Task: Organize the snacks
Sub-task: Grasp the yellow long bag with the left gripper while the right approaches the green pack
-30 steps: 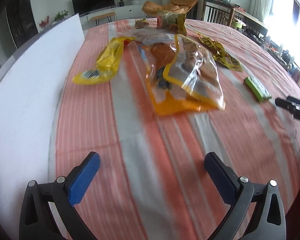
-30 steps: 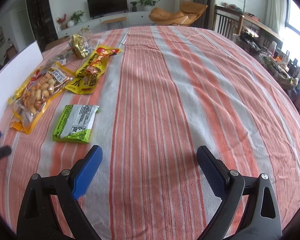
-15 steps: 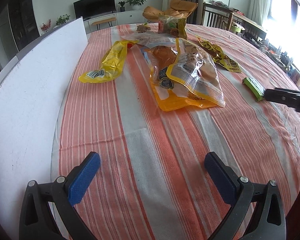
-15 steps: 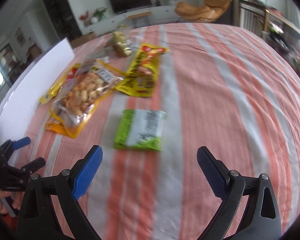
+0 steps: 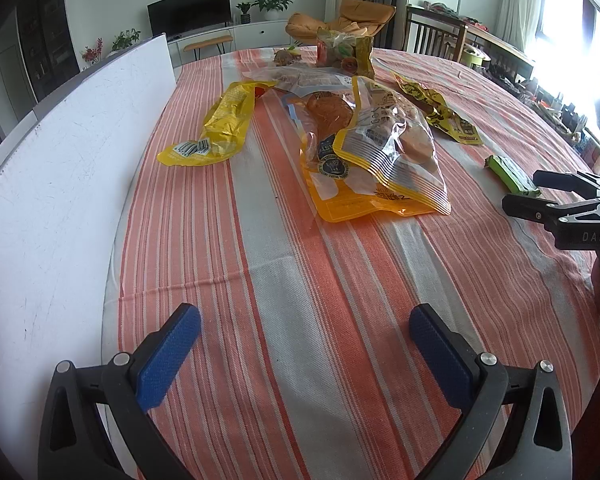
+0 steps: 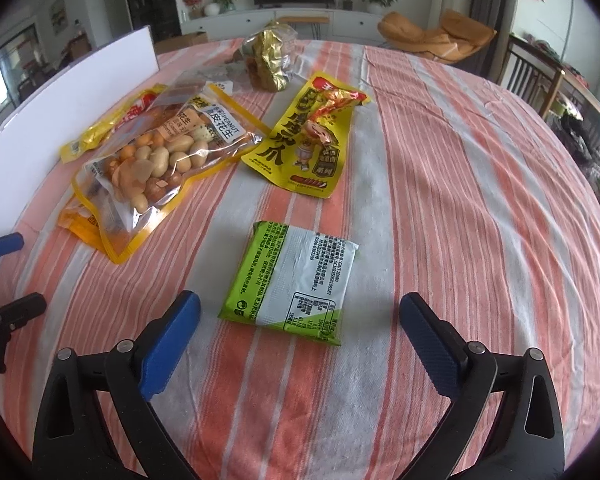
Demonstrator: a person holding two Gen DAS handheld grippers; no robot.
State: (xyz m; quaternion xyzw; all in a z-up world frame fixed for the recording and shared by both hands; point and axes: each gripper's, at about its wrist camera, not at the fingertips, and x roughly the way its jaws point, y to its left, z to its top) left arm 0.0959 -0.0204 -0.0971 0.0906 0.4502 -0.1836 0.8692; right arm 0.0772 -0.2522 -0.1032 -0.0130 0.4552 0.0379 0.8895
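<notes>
While both tools sit low over the striped tablecloth [image 6: 440,168], nothing is held yet. My right gripper [image 6: 300,320] has its jaws spread wide, empty, lined up on the green packet [image 6: 290,282], which lies flat, printed back up, just ahead of the blue pads [image 6: 172,336] and between them. My left gripper [image 5: 304,344] is likewise wide and empty, over bare cloth, well short of the snack pile.

Pile as seen from the right wrist: clear peanut bag [image 6: 152,160] resting on an orange pouch [image 6: 80,228], yellow chicken-feet pouch [image 6: 304,140] beside it, a long yellow packet [image 5: 220,128] nearer the white board [image 5: 60,168], a gold-foil bag [image 6: 270,60] at the far end. I can't see any bin or tray for sorted snacks.

Risks, as I judge them:
- Green packet is thin and flat on fabric. Closing from above may pinch the cloth with it, or slide off the slick film. I need one edge between the pads.
- The cloth looks loose and creased. Dragging it would shift the whole pile.
- Peanut bag overlaps the pouch under it. Grabbing one may tow the other.
- The two tools are near each other at the table's near side. Swinging left with the packet could clip the left one.
</notes>
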